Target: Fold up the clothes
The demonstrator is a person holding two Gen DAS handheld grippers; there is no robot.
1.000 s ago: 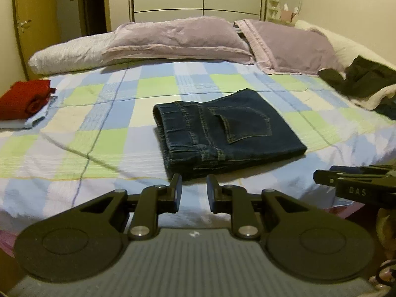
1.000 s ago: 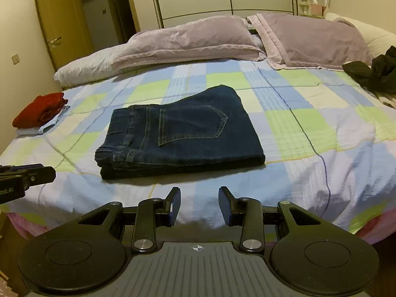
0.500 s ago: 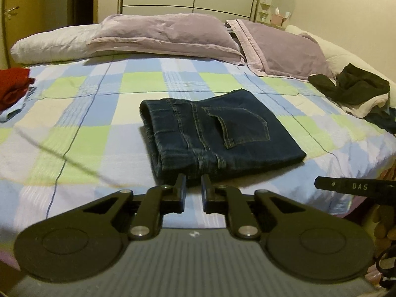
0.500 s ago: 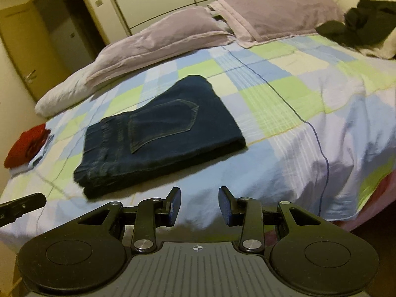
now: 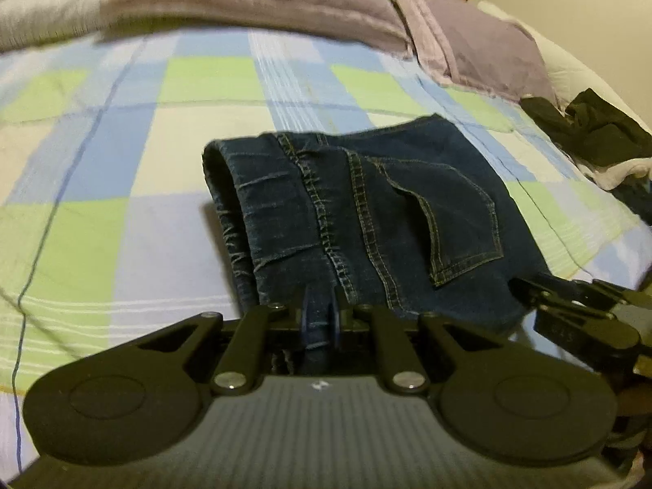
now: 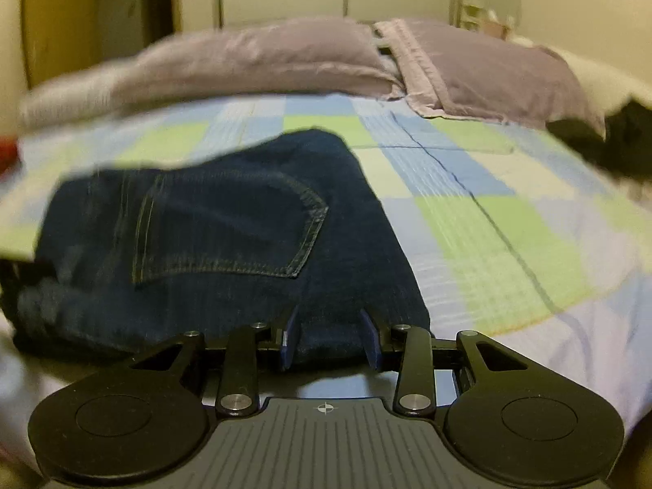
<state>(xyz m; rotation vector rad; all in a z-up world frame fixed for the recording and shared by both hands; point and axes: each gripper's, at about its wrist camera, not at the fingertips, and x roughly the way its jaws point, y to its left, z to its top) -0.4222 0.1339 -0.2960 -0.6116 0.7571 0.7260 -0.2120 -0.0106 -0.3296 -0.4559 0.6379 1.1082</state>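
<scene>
At the near edge of the folded dark-blue denim jeans (image 5: 366,220), the left gripper (image 5: 320,322) has just clamped the hem; the right gripper (image 6: 330,338) straddles it, fingers spread, likely ready to lift

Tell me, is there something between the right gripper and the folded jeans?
Nothing visible. The right gripper is open, its fingers either side of the near edge of the jeans. The left gripper is already shut on that edge.

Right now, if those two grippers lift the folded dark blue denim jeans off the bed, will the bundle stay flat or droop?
The folded dark blue denim jeans would probably sag between the grip points; their edge already wrinkles softly. Several stacked layers suggest some weight. The left gripper pinches only a near edge, and the right gripper is open, so the layers could slide apart.
</scene>
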